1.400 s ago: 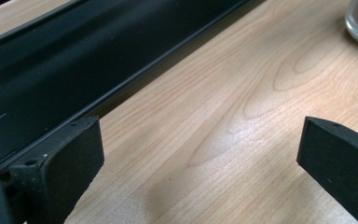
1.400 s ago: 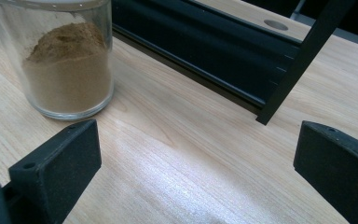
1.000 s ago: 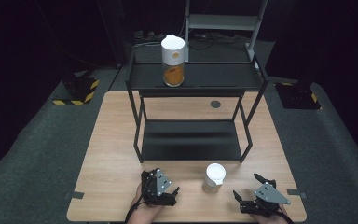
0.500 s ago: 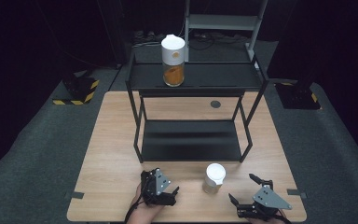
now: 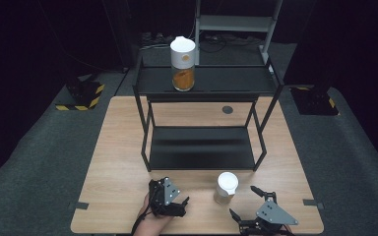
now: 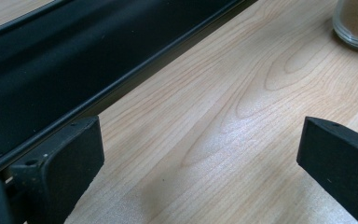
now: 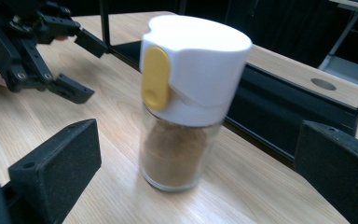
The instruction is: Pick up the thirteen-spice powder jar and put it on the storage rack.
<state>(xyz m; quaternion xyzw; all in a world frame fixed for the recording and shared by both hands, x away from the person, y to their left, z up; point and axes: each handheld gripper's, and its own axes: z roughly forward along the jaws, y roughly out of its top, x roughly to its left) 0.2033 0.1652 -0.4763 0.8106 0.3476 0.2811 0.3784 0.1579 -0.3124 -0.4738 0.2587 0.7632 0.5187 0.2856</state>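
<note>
High view: a wooden table [image 5: 123, 162] carries a black two-level rack [image 5: 204, 105] set toward its far half. One spice jar [image 5: 182, 64] with a white cap stands upright on the rack's top shelf, near that shelf's left front edge. A second jar [image 5: 226, 187] stands upright on the bare wood in front of the rack, apart from the rack's front edge. The left gripper [image 5: 173, 197] sits near the table's near edge, held by a hand [image 5: 152, 223], its jaws apart and holding nothing. The right gripper [image 5: 248, 202] lies at the near edge, just right of the second jar, jaws spread wide. Open wood lies between the two grippers and along both side edges of the table.

Left gripper view: the jaws stand well apart over bare wood. The rack's lower shelf edge [image 6: 121, 79] runs diagonally across the upper left, and the base of the second jar [image 6: 356, 23] shows at the upper right corner.

Right gripper view: the second jar [image 7: 186, 100], glass with brown powder, white cap and yellow tab, stands between the spread jaws, touching neither. The left gripper [image 7: 81, 67] shows at upper left, open.
</note>
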